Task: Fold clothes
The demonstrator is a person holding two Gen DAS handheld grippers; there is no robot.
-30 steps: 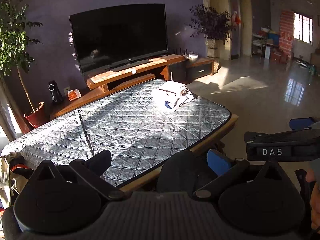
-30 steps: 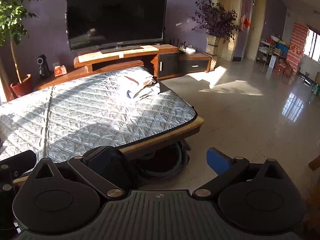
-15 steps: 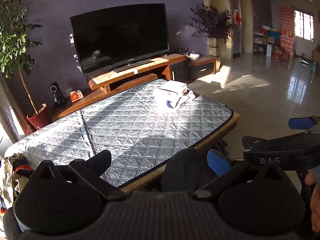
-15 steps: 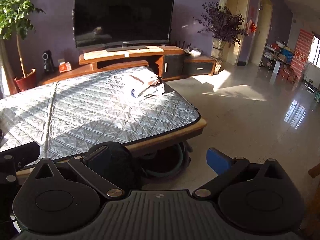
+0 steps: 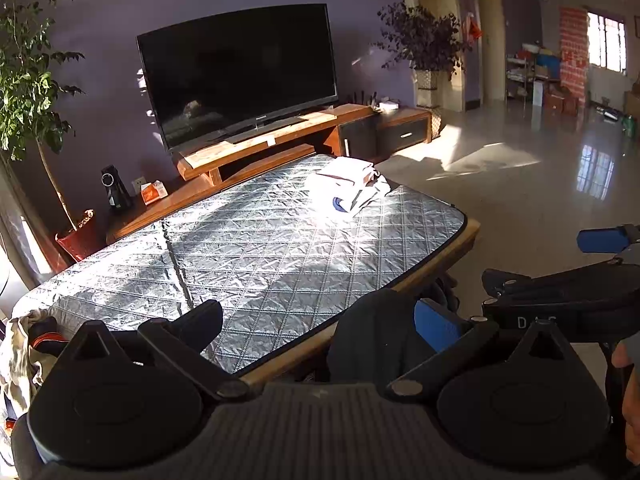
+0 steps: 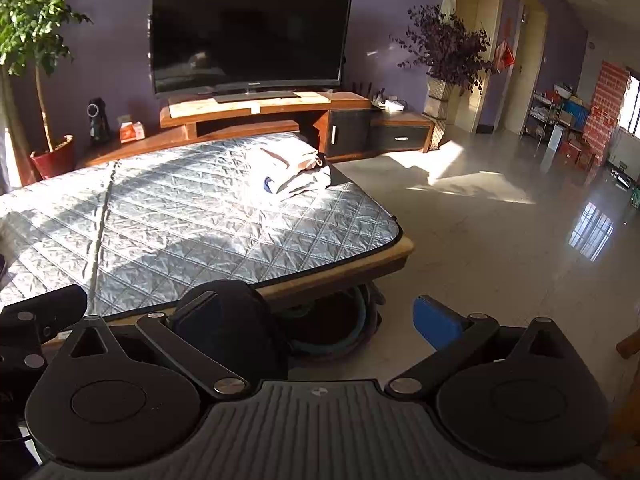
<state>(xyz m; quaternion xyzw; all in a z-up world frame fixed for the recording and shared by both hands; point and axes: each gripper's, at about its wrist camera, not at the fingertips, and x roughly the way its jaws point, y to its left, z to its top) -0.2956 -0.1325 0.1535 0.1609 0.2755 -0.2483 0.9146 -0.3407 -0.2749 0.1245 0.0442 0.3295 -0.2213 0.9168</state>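
Note:
A stack of folded light clothes [image 5: 349,186] lies at the far right corner of the table with the silver quilted cover [image 5: 256,252]; it also shows in the right wrist view [image 6: 290,173]. A heap of unfolded clothes [image 5: 18,354] hangs off the table's near left end. My left gripper [image 5: 316,322] is open and empty, above the near table edge. My right gripper [image 6: 316,318] is open and empty, near the table's near right edge [image 6: 328,282]. The right gripper shows side-on in the left wrist view [image 5: 560,292].
A large TV [image 5: 236,76] stands on a wooden stand [image 5: 280,136] behind the table. A potted tree [image 5: 36,92] is at far left, a dark plant [image 5: 424,40] at right. Shiny tiled floor [image 5: 520,184] lies to the right. A round basin [image 6: 340,328] sits under the table.
Both grippers have shifted slightly back and to the right of the table, so the table sits a bit further left in the views. Both stay open.

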